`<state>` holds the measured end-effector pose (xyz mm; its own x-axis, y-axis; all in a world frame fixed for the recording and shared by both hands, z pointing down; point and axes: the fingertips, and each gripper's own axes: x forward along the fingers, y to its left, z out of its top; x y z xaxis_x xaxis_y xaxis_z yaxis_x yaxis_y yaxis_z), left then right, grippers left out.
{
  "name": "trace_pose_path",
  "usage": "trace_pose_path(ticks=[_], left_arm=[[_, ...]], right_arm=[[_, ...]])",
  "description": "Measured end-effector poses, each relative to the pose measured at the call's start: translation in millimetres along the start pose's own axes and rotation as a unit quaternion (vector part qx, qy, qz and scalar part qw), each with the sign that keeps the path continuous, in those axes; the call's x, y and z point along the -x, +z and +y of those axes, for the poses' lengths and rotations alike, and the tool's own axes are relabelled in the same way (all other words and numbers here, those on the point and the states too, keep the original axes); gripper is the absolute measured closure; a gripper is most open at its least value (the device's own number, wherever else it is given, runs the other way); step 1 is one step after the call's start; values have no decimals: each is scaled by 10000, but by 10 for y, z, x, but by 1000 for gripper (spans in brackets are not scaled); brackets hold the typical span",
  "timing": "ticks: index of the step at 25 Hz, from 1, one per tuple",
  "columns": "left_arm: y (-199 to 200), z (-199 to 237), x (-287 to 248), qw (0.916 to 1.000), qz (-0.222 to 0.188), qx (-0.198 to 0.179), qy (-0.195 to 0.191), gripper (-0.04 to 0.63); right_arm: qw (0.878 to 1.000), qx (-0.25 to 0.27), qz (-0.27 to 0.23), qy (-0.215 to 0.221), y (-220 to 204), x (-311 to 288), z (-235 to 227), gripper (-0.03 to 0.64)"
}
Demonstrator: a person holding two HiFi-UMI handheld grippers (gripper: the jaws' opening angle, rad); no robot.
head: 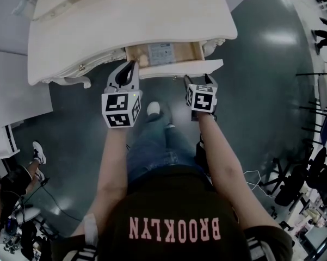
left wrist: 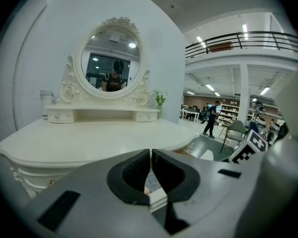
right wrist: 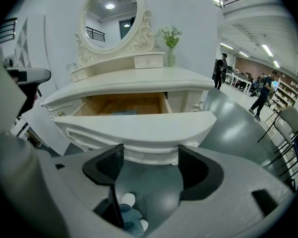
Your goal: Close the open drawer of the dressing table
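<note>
The dressing table [head: 125, 31] is sitting at 12 o'clock in the head view, and its drawer [head: 179, 68] is hanging pulled out toward the person, wooden inside showing with a paper label [head: 162, 52] lying in it. The left gripper [head: 131, 68] is pointing at the drawer's left end, around 11 o'clock, with its jaws pressed together on nothing. The right gripper [head: 200, 81] is hovering at 1 o'clock, jaws spread wide, right up against the curved white drawer front. Can't tell if it's actually touching. The oval mirror [left wrist: 113, 66] is standing at the back.
</note>
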<state>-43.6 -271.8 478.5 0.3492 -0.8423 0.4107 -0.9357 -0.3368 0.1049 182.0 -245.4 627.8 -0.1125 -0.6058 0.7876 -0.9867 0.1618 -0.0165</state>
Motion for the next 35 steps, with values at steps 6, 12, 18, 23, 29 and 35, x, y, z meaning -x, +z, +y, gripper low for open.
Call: trace_pose_path(ticks=[6,12,18,23,29,35], left_arm=[[46,63,-100,10000,1,-10,-8,580],[44,128,-157,10000,41,-4,6,580],[32,243,-197,10000,44,36,25,580],[54,344,-224,10000,44,68,43,580],[62,455,-274,9999,27,109,54,581],[49,564,-339,9998,50,157,85,580]], right_arm=[[10000,-6,-21,5,113,-95,14,282],[10000,-9,-48,-26,201,-150,17,282],[9997,-201,-143,-70,276,-251,30,282],[9997,-134,-175,-116,380,-305,36,282],[9996,-26,-219,-160,477,-368,39,283],[9996,8,-233,-177,556,-448,45,284]])
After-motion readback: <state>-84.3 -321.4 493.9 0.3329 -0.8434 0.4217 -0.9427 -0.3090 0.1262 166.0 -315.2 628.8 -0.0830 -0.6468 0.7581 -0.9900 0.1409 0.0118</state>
